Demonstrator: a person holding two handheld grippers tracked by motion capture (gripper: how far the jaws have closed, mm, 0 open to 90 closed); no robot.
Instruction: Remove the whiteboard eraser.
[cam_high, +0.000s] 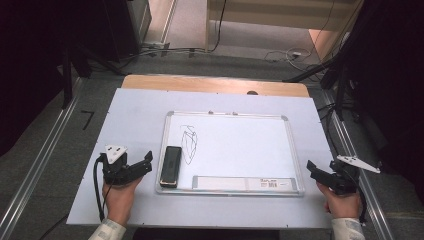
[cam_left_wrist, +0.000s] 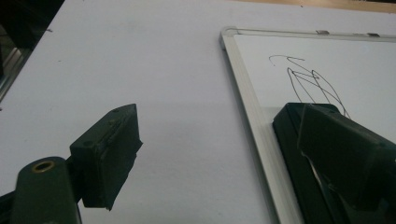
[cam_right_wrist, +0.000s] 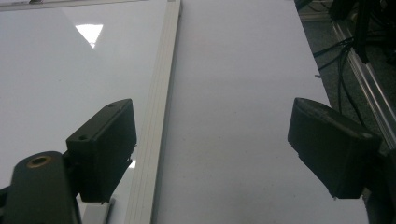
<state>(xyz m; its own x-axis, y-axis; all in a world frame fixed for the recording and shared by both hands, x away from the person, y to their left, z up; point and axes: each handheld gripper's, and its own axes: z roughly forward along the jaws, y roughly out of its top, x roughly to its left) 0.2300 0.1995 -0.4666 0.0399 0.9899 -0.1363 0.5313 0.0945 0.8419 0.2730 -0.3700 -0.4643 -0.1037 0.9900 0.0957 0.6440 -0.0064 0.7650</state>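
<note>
White laminate covers the table, and on it lies your whiteboard with a thin black scribble near its left side. A black eraser rests on the board's lower left corner, just inside the frame. From the high view, your left gripper sits on the table just beside the board's left edge, close to the eraser, while your right gripper waits just off the board's lower right corner, well apart from the eraser.

The left gripper view brings the scribble and the eraser up close: your left gripper has its jaws spread wide, one over bare table, the other over the eraser, with nothing gripped. Whether that jaw touches the eraser, you cannot tell.

The right gripper view shows what the others miss: the board's right frame edge running between the wide-apart jaws of your right gripper, which is empty, and a bright triangular reflection on the board.
</note>
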